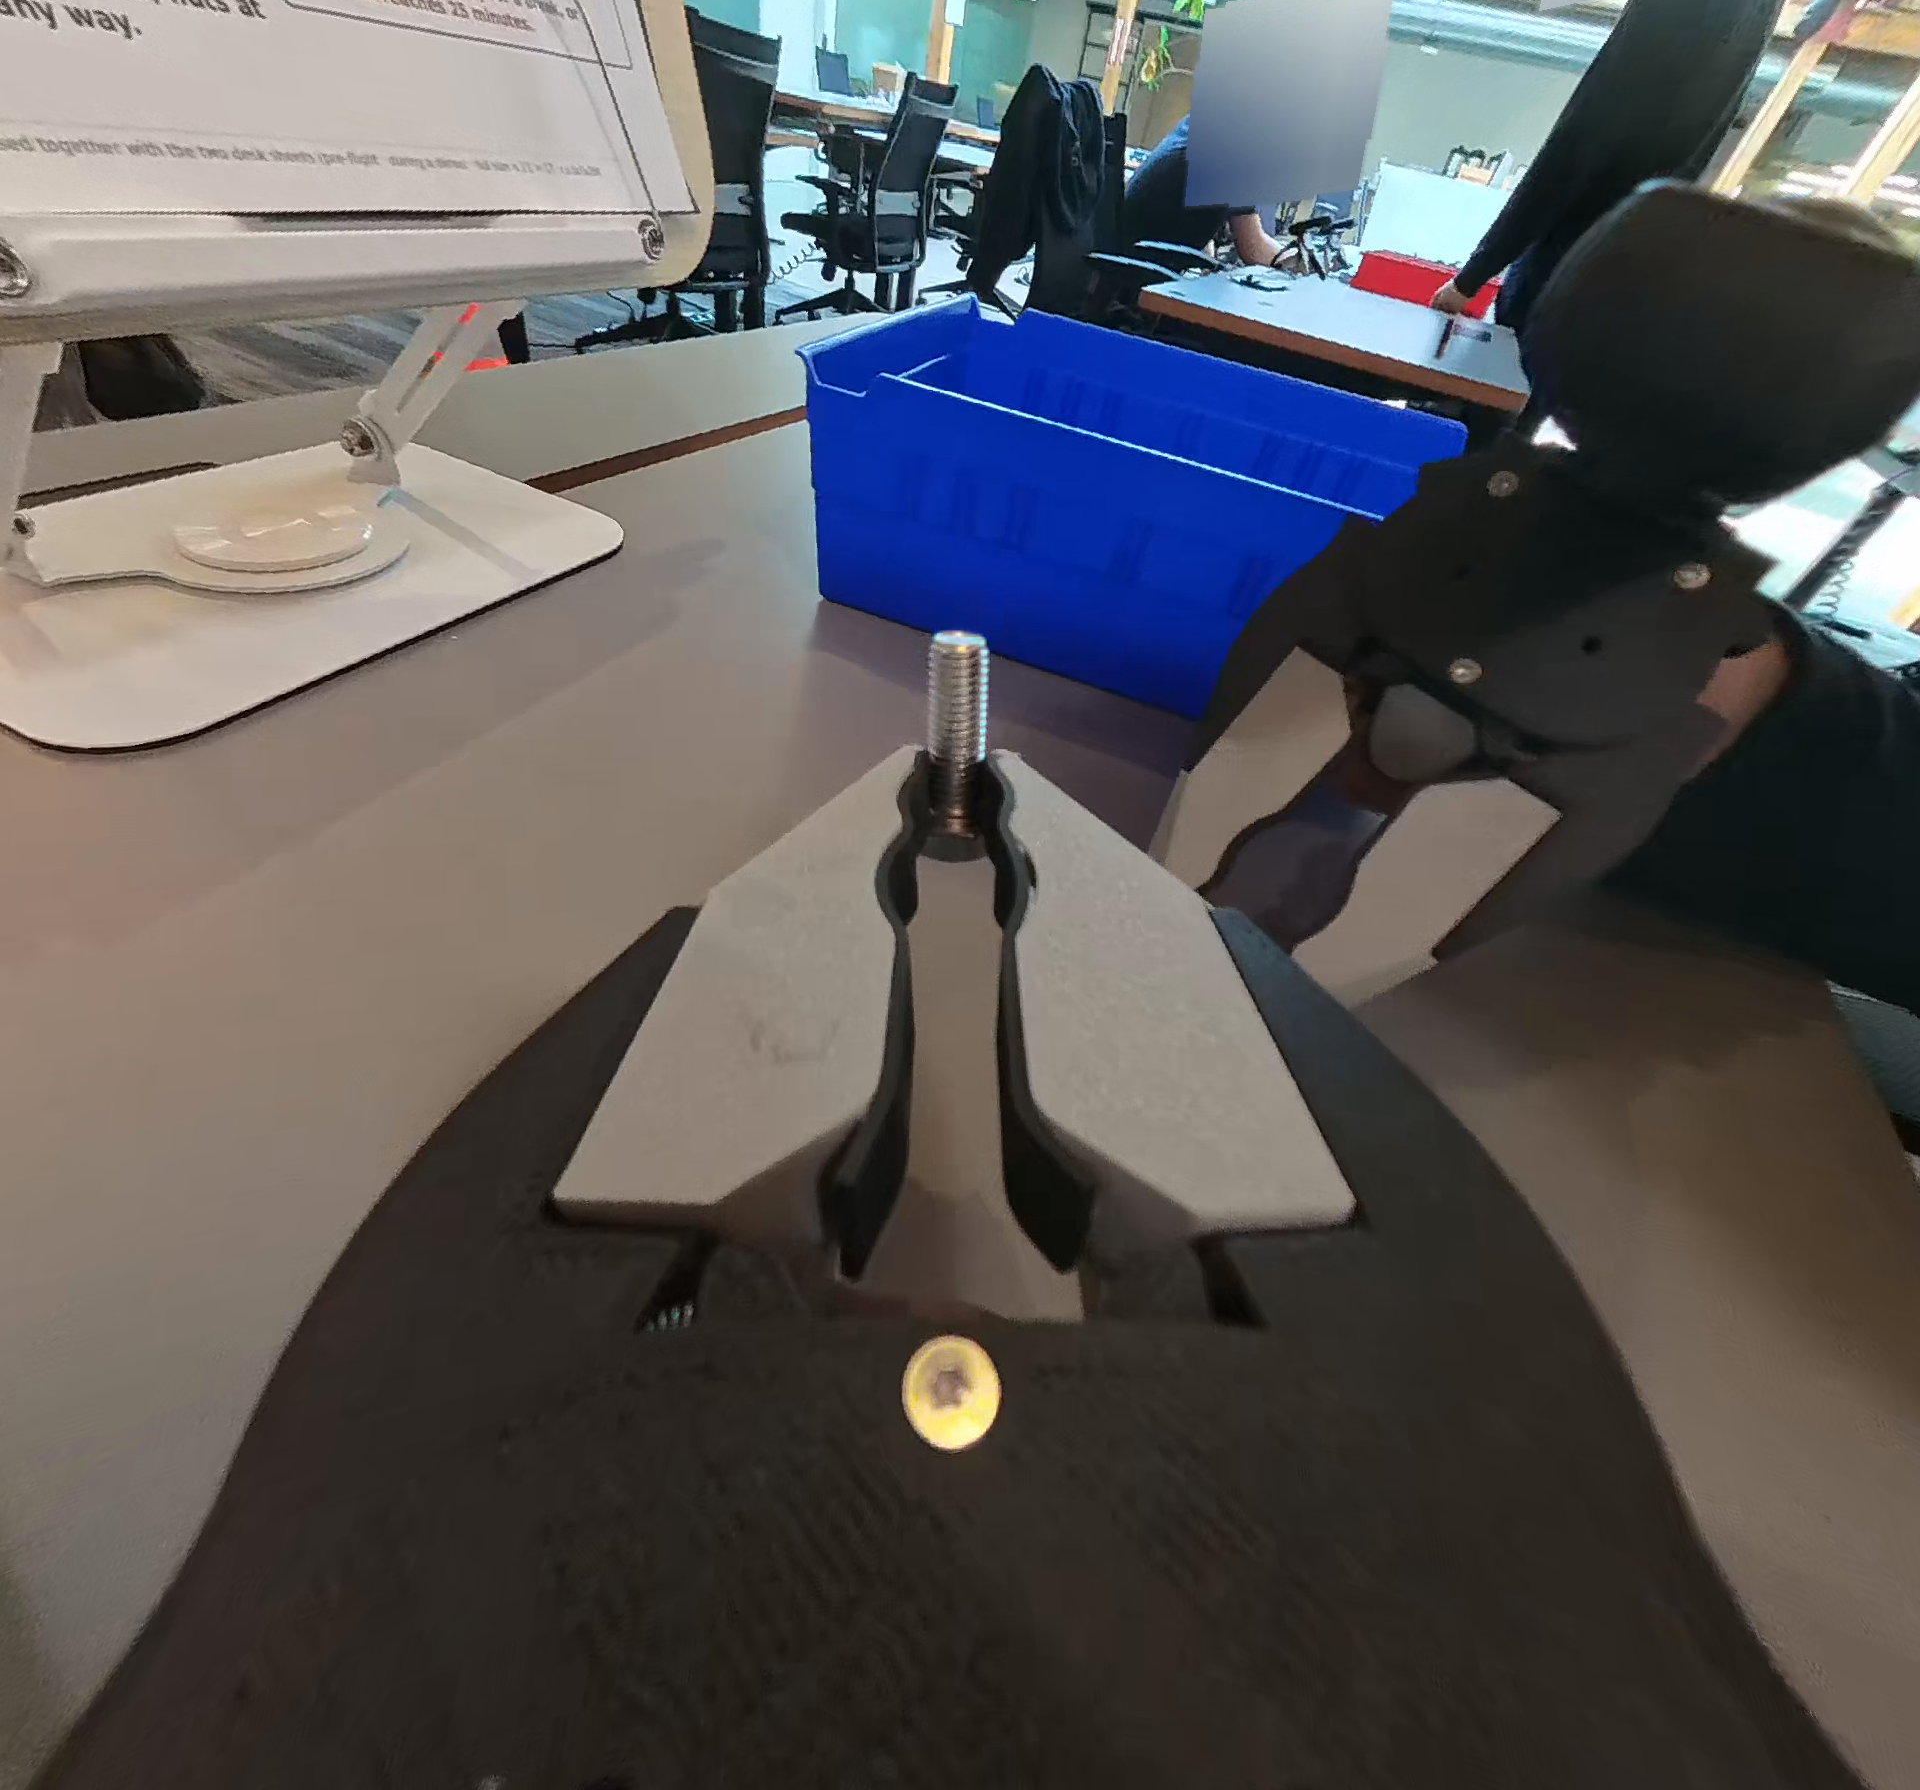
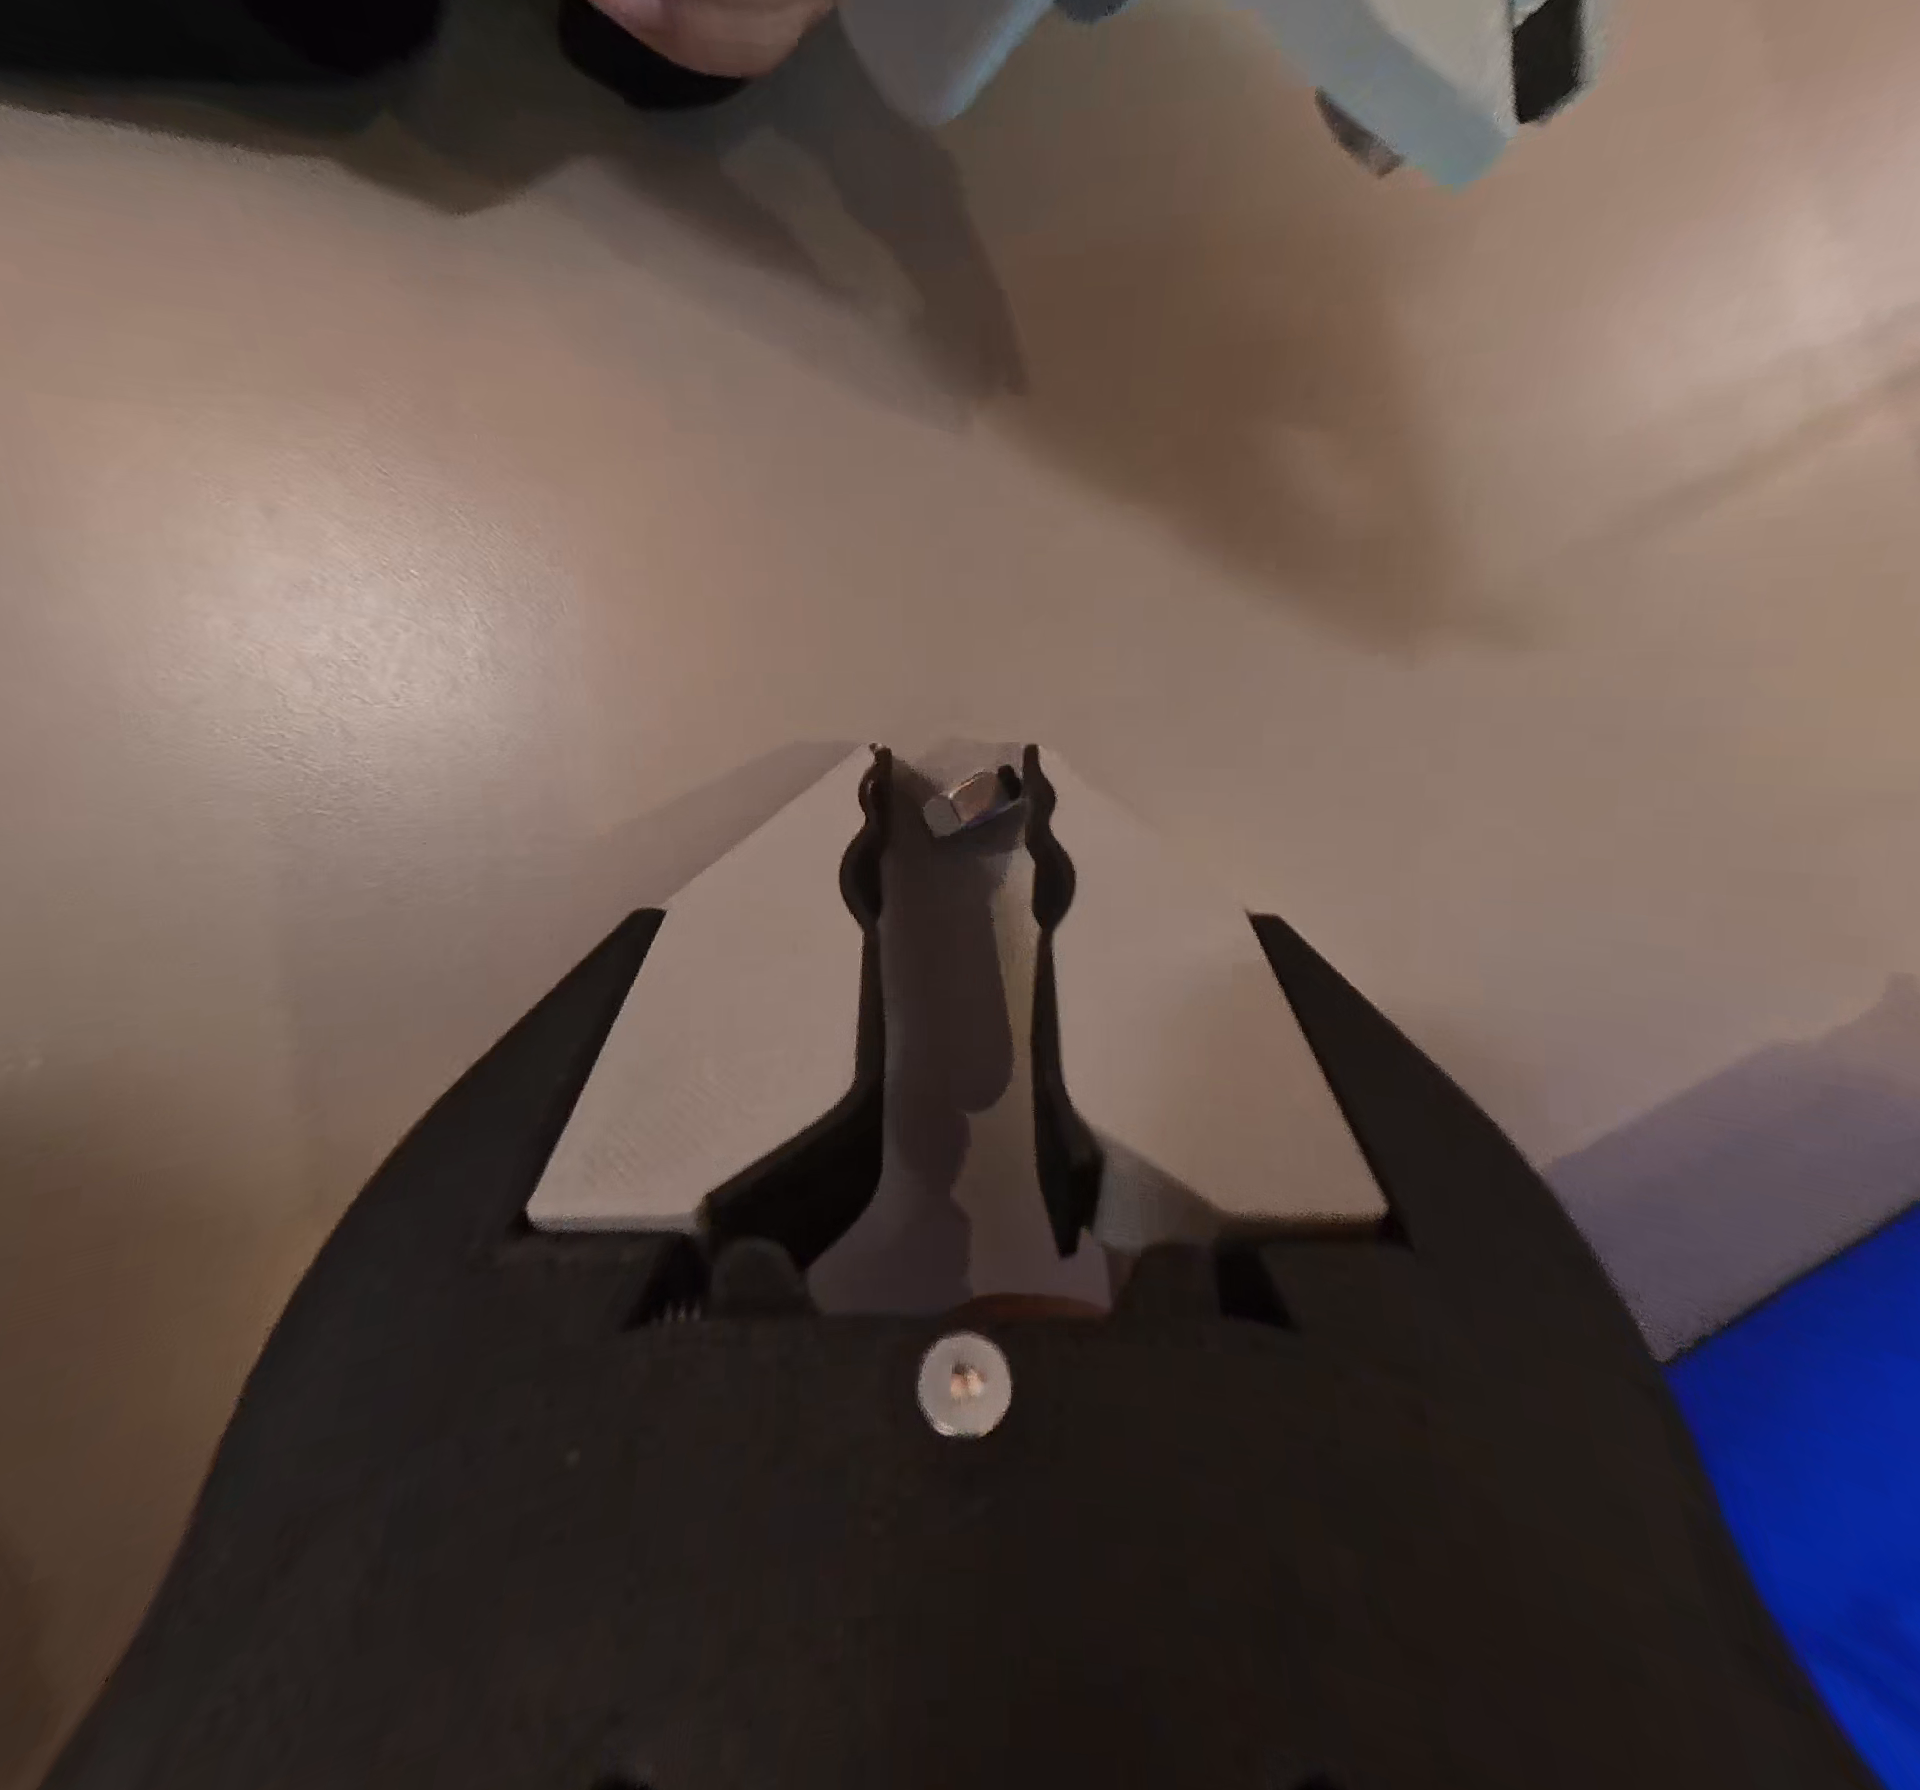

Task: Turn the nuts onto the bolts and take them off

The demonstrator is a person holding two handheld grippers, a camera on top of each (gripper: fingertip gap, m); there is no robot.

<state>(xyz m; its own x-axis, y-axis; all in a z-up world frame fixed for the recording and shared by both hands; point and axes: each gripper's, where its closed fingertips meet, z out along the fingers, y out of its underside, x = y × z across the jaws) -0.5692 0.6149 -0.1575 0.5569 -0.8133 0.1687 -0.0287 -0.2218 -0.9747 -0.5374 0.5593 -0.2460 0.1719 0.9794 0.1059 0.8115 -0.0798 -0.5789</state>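
Open-plan office space fills the far background of the left wrist view, with black swivel chairs (image 1: 883, 182), other desks and people standing at the far right. Nearer lies the smooth grey-brown bench (image 1: 312, 909). At its far left stands a white tilting document stand (image 1: 312, 514) carrying a printed sheet, and right of centre sits an open blue plastic bin (image 1: 1091, 514).

Left claw (image 1: 956, 805), grey-fingered on a black body, is closed on a silver threaded steel bolt (image 1: 958, 691), gripping it near the head so that the threaded shank stands upright above the fingertips, in front of the bin. Right claw (image 1: 1340, 867) hangs just to the right of it, pointing down at the bench.

Seen from the right wrist view, the right claw (image 2: 954, 784) holds a small silver hex nut (image 2: 964, 810) between its fingertips, tilted, above bare bench surface (image 2: 416, 545). A corner of the blue bin (image 2: 1818, 1428) shows at near right.
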